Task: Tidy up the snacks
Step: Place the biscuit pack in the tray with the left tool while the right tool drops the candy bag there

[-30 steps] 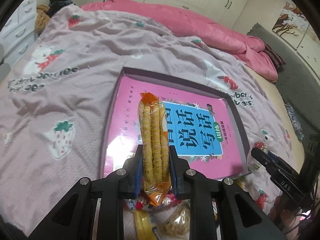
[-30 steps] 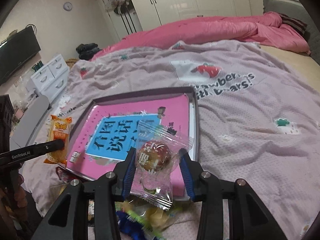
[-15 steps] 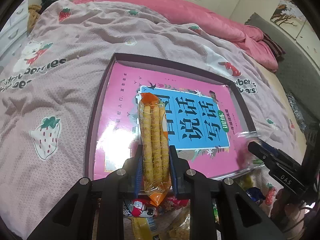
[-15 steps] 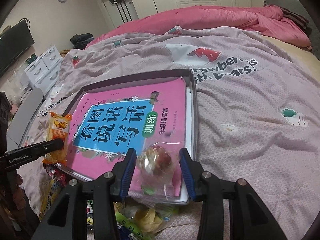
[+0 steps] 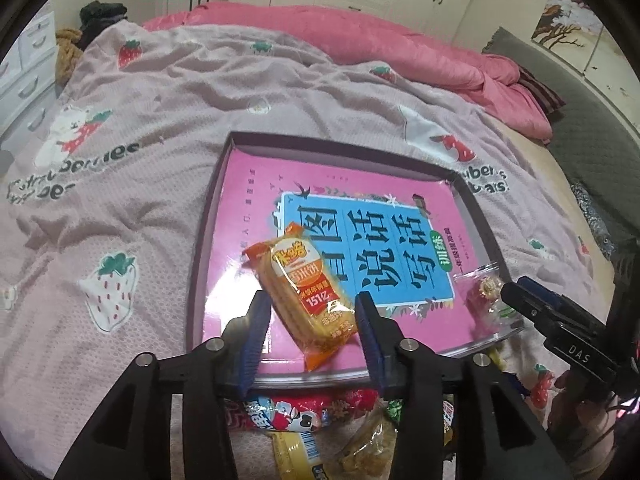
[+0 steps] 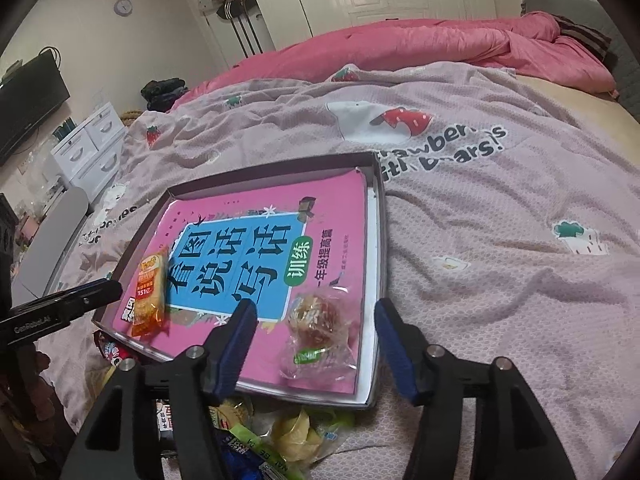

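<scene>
A dark-rimmed tray (image 5: 208, 240) (image 6: 380, 240) lies on the bed with a pink and blue book (image 5: 360, 240) (image 6: 240, 264) inside it. An orange cracker pack (image 5: 304, 280) (image 6: 150, 288) lies flat and askew on the book's near left part. My left gripper (image 5: 311, 304) straddles it with jaws opening, pads off the pack. A clear-wrapped round pastry (image 6: 320, 320) (image 5: 486, 296) rests on the book by the tray's near right corner. My right gripper (image 6: 316, 310) stands over it, jaws opening, pads apart from the wrapper.
A pile of loose snack packets (image 5: 300, 412) (image 6: 280, 432) lies on the strawberry-print blanket (image 5: 120, 200) just before the tray's near edge. A pink duvet (image 5: 360, 40) is bunched at the back. White drawers (image 6: 92, 144) stand to the left.
Both pairs of jaws have widened. The orange pack, held on edge before, now lies flat on the book. The pastry has left the right pads and rests in the tray.
</scene>
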